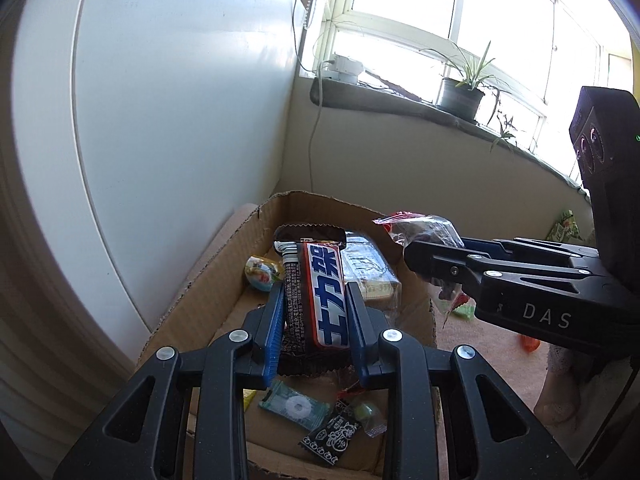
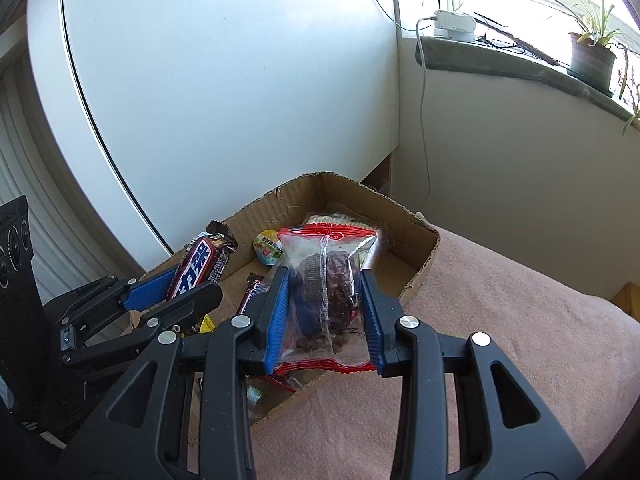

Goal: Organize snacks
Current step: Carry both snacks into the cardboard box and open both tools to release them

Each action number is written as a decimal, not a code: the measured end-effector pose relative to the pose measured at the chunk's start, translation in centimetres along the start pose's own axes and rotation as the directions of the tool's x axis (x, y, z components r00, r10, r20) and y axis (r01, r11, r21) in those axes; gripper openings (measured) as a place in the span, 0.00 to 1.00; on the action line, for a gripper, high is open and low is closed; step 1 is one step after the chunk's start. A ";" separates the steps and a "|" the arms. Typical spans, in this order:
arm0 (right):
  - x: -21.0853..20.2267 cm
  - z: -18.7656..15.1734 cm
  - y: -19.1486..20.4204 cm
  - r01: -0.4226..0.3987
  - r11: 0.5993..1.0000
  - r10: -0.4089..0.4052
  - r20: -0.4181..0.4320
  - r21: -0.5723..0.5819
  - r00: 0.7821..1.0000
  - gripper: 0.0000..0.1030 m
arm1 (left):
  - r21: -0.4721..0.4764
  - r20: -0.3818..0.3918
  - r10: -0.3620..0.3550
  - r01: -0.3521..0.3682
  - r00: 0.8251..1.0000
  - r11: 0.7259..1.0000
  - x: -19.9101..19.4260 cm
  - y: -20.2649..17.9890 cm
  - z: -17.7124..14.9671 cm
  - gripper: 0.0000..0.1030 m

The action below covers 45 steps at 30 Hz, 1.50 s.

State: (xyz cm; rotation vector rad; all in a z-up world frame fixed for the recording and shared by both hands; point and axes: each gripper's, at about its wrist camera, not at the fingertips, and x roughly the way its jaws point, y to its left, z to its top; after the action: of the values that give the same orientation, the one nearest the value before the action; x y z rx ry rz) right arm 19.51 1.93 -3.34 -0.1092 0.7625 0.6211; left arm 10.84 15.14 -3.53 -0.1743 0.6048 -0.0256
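Gripping chocolate bar [image 1: 320, 300], left claw [image 1: 316, 300]; right claw [image 2: 325, 292] pinching date packet [image 2: 332, 288].

I count one cardboard box [image 1: 224, 280]. One chocolate bar [image 1: 316, 300] sits in my left gripper [image 1: 316, 332], one clear red-edged packet [image 2: 332, 288] in my right gripper [image 2: 326, 328]. Four small wrapped sweets show in the box, plus one clear cracker pack [image 1: 372, 272]. One potted plant [image 1: 460, 92] far right.
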 end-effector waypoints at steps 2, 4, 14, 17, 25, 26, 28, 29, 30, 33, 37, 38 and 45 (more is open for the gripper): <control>0.5 0.3 0.4 0.002 1.000 -0.002 -0.007 -0.008 1.000 0.34 | -0.007 0.005 0.003 -0.003 1.000 1.000 -0.3 0.5 -0.1 0.26; 0.7 0.3 0.9 0.006 1.000 -0.006 -0.013 -0.014 1.000 0.34 | -0.012 0.009 0.007 -0.007 1.000 1.000 -0.4 0.9 -0.1 0.26; 1.4 0.9 1.6 0.000 1.000 -0.001 -0.034 -0.020 0.999 0.35 | -0.029 0.028 0.017 -0.016 0.999 0.999 -1.8 1.8 -0.4 0.27; 1.5 1.0 1.8 0.003 1.000 -0.004 -0.038 -0.028 0.999 0.35 | -0.025 0.032 0.023 -0.022 0.999 0.999 -2.0 1.9 -0.4 0.27; 1.5 0.9 1.8 0.024 0.999 -0.025 -0.035 -0.023 0.999 0.43 | -0.030 0.051 0.036 -0.034 0.998 0.999 -2.4 2.2 -0.2 0.27; 1.4 0.8 1.7 0.026 0.999 -0.027 -0.033 -0.021 0.999 0.44 | -0.029 0.049 0.036 -0.034 0.998 0.999 -2.4 2.2 -0.2 0.27; 1.3 0.8 1.7 0.031 0.999 -0.031 -0.031 -0.021 0.999 0.45 | -0.026 0.048 0.038 -0.037 0.998 0.999 -2.3 2.1 -0.1 0.27; 1.2 0.8 1.6 0.034 0.999 -0.034 -0.030 -0.021 0.999 0.46 | -0.025 0.049 0.040 -0.038 0.998 0.999 -2.3 2.1 -0.1 0.27; 1.2 0.8 1.6 0.037 0.999 -0.037 -0.028 -0.022 0.999 0.46 | -0.024 0.050 0.038 -0.037 0.998 0.999 -2.3 2.0 0.0 0.27; 0.9 0.9 1.5 0.043 0.999 -0.044 -0.023 -0.020 0.999 0.47 | -0.022 0.050 0.036 -0.035 0.998 0.999 -2.2 1.9 0.2 0.27; 0.5 1.0 1.2 0.048 0.999 -0.048 -0.018 -0.013 0.999 0.47 | -0.016 0.052 0.033 -0.033 0.998 0.999 -2.1 1.7 0.3 0.27; 0.4 0.9 1.1 0.049 0.999 -0.049 -0.017 -0.013 0.999 0.47 | -0.015 0.052 0.033 -0.032 0.998 0.999 -2.1 1.6 0.3 0.27; -0.3 1.0 0.4 0.056 0.998 -0.056 -0.009 -0.004 0.998 0.47 | -0.005 0.055 0.024 -0.024 0.998 1.000 -1.9 1.0 0.6 0.27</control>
State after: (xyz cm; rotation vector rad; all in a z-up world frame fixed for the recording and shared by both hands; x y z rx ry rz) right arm 19.74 2.43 -2.33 -0.1363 0.7645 0.5690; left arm 9.63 16.35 -2.12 -0.1715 0.5516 0.0037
